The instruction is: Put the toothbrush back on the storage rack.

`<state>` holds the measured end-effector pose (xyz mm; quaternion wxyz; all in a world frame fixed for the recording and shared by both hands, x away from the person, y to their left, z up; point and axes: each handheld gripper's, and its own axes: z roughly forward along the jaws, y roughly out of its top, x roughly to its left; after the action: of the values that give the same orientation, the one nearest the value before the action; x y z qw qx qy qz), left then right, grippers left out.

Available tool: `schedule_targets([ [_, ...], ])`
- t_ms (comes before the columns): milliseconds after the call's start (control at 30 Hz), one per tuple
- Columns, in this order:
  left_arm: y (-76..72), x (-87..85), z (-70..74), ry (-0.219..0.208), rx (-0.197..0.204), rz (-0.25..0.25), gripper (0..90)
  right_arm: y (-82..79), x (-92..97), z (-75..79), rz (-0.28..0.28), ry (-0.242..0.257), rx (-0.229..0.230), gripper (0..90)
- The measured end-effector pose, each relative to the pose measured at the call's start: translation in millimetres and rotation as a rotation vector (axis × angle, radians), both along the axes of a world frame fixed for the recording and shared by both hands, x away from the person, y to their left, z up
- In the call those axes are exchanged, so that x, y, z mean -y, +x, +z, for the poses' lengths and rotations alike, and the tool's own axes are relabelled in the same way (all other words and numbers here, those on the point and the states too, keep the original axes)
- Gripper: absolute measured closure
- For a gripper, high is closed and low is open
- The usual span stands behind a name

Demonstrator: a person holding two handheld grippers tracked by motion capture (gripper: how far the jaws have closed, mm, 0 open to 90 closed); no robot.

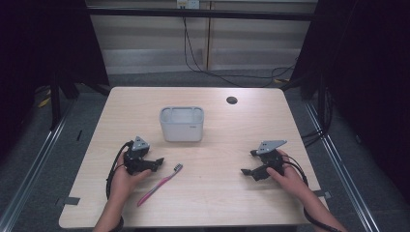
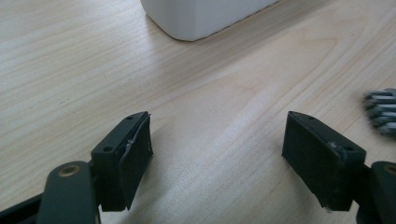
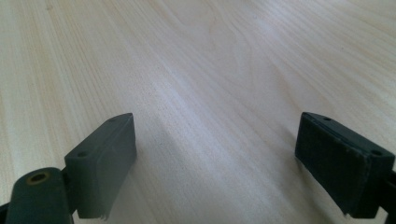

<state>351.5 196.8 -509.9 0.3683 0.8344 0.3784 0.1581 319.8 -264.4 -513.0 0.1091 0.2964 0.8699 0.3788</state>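
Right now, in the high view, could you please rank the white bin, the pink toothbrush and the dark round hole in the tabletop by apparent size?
1. White bin, the bulkiest.
2. Pink toothbrush, about as long as the bin is wide, yet far thinner.
3. Dark round hole, plainly the smallest.

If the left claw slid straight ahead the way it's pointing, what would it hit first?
Probably nothing soon: bare table lies between the open left claw's jaws. The toothbrush head sits just right of that line, the white bin farther ahead.
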Motion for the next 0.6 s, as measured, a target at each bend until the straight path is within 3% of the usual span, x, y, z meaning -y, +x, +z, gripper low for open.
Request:
schedule_targets([
  [400,0.5,0.6,-0.3,0.011,-0.013,0.014,14.3,0.1,0.2,0.0,0.001,0.001,-0.001,12.2],
  [567,-0.6,1.4,5.1,0.002,-0.065,0.039,18.1,0.1,0.2,0.0,0.0,0.002,-0.002,12.3],
  [600,-1.4,2.3,7.8,0.003,-0.09,0.04,18.9,0.2,0.3,0.0,0.001,0.002,-0.001,12.3],
])
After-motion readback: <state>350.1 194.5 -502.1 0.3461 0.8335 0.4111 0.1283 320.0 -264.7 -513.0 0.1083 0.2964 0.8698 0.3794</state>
